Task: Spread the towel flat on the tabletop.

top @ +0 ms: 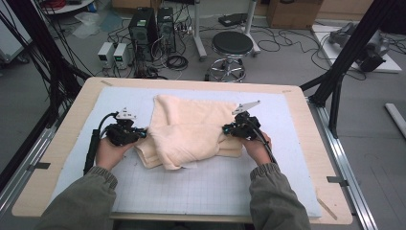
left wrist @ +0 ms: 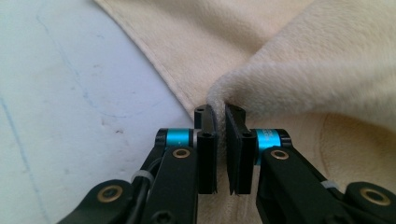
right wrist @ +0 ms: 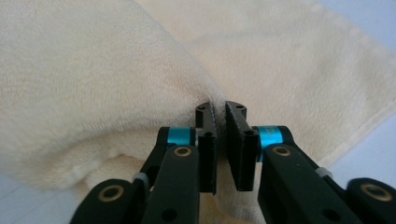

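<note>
A cream towel [top: 191, 129] lies folded in loose layers on the pale grid mat [top: 191, 187]. My left gripper [top: 143, 135] is at the towel's left edge, held by a hand in an olive sleeve. In the left gripper view the jaws [left wrist: 220, 109] stand almost together, pinching a raised fold of the towel [left wrist: 303, 60] at their tips. My right gripper [top: 225, 129] is at the towel's right edge. Its jaws [right wrist: 220, 106] are nearly together, with the towel's [right wrist: 93, 84] bunched edge caught at their tips.
The mat covers a wooden table [top: 72, 124] with bare mat in front of the towel and on both sides. Beyond the far edge, on the floor, stand a black stool [top: 232, 45], computer towers [top: 143, 28] and cables. Black frame posts rise at both sides.
</note>
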Demonstrator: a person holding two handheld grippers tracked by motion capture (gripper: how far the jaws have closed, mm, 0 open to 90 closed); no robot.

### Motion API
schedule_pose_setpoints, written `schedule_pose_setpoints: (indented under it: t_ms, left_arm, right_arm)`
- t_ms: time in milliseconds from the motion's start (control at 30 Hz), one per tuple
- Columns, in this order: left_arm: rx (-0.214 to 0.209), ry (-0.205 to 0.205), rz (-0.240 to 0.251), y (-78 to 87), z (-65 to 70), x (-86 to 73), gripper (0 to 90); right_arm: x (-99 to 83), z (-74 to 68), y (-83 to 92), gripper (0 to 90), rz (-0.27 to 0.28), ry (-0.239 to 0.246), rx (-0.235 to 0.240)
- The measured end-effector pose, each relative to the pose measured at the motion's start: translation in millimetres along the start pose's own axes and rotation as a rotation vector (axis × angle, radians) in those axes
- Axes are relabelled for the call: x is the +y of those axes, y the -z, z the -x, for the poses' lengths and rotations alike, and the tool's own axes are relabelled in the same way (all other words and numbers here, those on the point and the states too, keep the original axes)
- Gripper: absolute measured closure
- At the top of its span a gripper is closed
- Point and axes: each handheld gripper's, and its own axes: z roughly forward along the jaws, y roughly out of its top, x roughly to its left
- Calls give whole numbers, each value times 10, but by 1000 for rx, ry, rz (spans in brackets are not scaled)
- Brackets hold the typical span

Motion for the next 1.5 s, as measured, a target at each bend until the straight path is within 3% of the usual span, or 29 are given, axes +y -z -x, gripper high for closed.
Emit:
schedule_pose_setpoints:
  t_ms: [67,233,300,400,500,567,600,667,767,867,967,1067,1133,1267,1500]
  left_arm:
    - [-17,-12,18,64,35,8,759]
    - [-51,-33,62,313,109,8,611]
    - [-53,-63,75,413,146,-23,578]
    - [-45,-76,80,519,167,-92,540]
    - [-50,-71,80,527,138,-143,531]
    - [-58,-56,66,468,137,-175,532]
    - [-71,-59,54,429,146,-191,532]
    - [-101,-72,20,331,201,-213,536]
    - [-139,-107,-12,172,321,-236,542]
    - [-133,-133,-47,36,393,-248,565]
    - [-97,-143,-38,14,394,-239,683]
    - [-98,-140,-36,37,383,-239,792]
    - [-86,-160,-39,58,408,-237,833]
    - [-91,-168,-17,154,429,-232,852]
    - [-122,-183,64,509,476,-199,859]
  right_arm:
    - [4,-16,33,727,14,7,-12]
    - [86,-208,351,652,108,62,-5]
    - [105,-365,494,631,130,98,4]
    - [73,-574,606,620,167,155,5]
    - [52,-782,580,577,125,167,80]
    - [64,-898,506,565,104,207,101]
    - [56,-953,455,564,121,239,108]
    - [27,-1016,310,541,109,252,137]
    - [-49,-1020,34,520,56,234,174]
    - [-90,-1026,-191,536,12,215,183]
    - [-89,-1045,-309,675,17,238,153]
    - [-91,-991,-327,827,28,220,162]
    - [-98,-956,-302,863,28,196,195]
    - [-93,-975,-157,873,38,227,189]
    - [-106,-931,389,875,103,241,162]
